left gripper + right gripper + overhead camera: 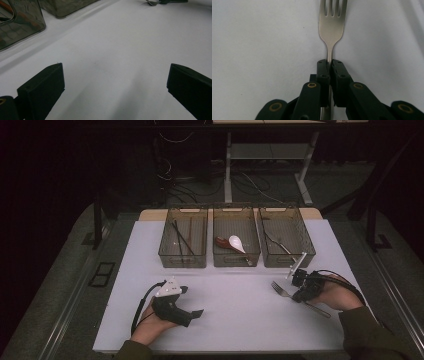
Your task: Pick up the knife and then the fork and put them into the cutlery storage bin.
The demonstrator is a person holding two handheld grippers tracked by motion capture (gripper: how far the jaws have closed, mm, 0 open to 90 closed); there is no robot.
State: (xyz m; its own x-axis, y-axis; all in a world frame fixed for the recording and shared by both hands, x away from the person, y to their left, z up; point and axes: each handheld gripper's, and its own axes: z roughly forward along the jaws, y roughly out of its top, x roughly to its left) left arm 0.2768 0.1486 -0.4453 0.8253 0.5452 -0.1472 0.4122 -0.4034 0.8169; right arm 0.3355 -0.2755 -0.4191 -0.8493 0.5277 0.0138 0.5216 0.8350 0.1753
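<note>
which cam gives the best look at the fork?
Right gripper view: the fork is close up, tines sharp, its neck pinched in the right gripper. The high view shows the whole fork small on the table. The left gripper view catches just its tines at the top edge.

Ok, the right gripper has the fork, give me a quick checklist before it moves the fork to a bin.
1. Right gripper shut on the fork at its neck: ok.
2. Fork centred between the jaws, tines pointing straight ahead: ok.
3. Fork lifted off the white table: cannot tell; in the high view its handle looks low on the surface.
4. Right-hand bin, already holding cutlery, open-topped and just beyond the gripper: ok.
5. Left gripper open, holding nothing, well away from the fork: ok.
</note>
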